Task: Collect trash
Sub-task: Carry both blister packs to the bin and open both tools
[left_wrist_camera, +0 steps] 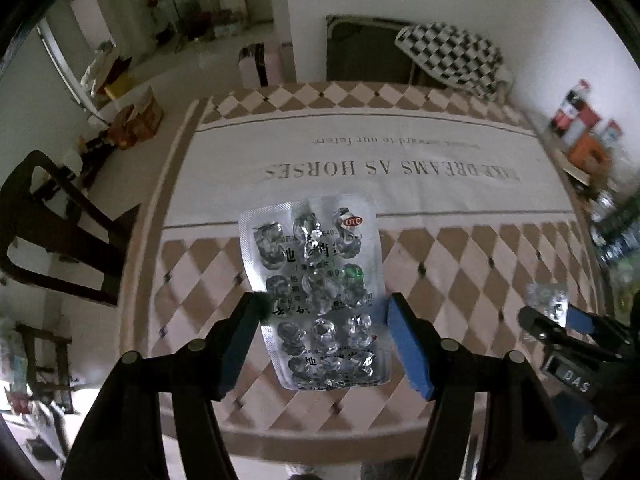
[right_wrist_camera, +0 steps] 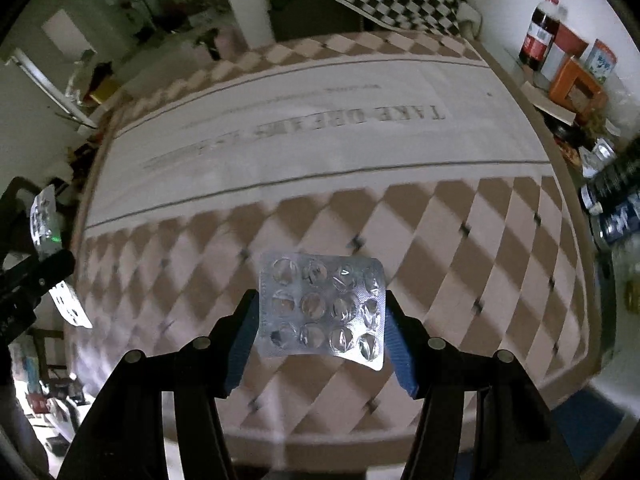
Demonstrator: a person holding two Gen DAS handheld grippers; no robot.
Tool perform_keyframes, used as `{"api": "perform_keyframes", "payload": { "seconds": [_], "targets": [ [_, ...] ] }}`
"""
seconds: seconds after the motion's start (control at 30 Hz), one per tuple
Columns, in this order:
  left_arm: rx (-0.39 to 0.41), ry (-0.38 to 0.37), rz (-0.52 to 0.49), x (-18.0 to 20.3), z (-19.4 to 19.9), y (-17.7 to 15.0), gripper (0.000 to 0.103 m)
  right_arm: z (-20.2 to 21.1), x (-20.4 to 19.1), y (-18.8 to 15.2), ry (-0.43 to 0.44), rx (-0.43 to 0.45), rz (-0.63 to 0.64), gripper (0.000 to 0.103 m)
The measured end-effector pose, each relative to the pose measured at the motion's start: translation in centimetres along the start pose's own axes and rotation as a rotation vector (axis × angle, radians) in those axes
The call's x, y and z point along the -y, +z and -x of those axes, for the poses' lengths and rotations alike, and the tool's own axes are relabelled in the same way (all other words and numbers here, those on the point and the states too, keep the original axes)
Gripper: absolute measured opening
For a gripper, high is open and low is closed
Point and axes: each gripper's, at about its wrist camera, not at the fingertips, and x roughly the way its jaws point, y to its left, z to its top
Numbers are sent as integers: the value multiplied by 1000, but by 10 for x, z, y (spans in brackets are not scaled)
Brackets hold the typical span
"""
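My left gripper is shut on a long silver blister pack with printed foil and emptied pockets, held by its side edges above the table. The blue pads press on both sides. My right gripper is shut on a smaller, squarer empty blister pack, also lifted clear of the table. In the left wrist view the right gripper shows at the right edge with its pack. In the right wrist view the left gripper and its pack appear at the far left.
The table wears a checked beige cloth with printed lettering. Bottles, cartons and cans crowd its right side. A dark wooden chair stands at the left, a chair with a checkered cushion at the far end.
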Motion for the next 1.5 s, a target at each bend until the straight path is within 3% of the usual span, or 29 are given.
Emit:
{"api": "perform_keyframes", "payload": {
  "seconds": [0.17,0.33,0.53,0.67,1.0,1.07,1.1,1.3,1.43,1.5],
  "targets": [
    [23,-65,-12,-50,33,-63,62,37,-59,-80,26,48,2,61],
    [-58,-98,-23,-95,36,-137,62,55,-108,-179,54,14,-43,61],
    [-273,-112,13,-128,-35,-224,62,6,-131,-291,76,-161,-93,61],
    [-396,-120,44,-137,-115,-272,63,-67,-129,-349,102,-295,-139,61],
    [-631,-234,225,-145,-352,-375,66,-289,-113,-418,115,-427,-170,62],
    [-647,-254,253,-146,-380,-387,87,-323,-112,-422,126,-437,-159,64],
    [-651,-259,272,-146,-393,-393,92,-342,-113,-425,132,-440,-145,64],
    [-647,-227,346,-163,-416,-415,94,-417,-127,-443,152,-477,-94,65],
    [-620,-142,317,-189,-398,-425,95,-437,-145,-445,183,-485,-50,75],
    [-598,-86,289,-195,-387,-427,95,-441,-152,-446,197,-494,-30,90]
  ]
}}
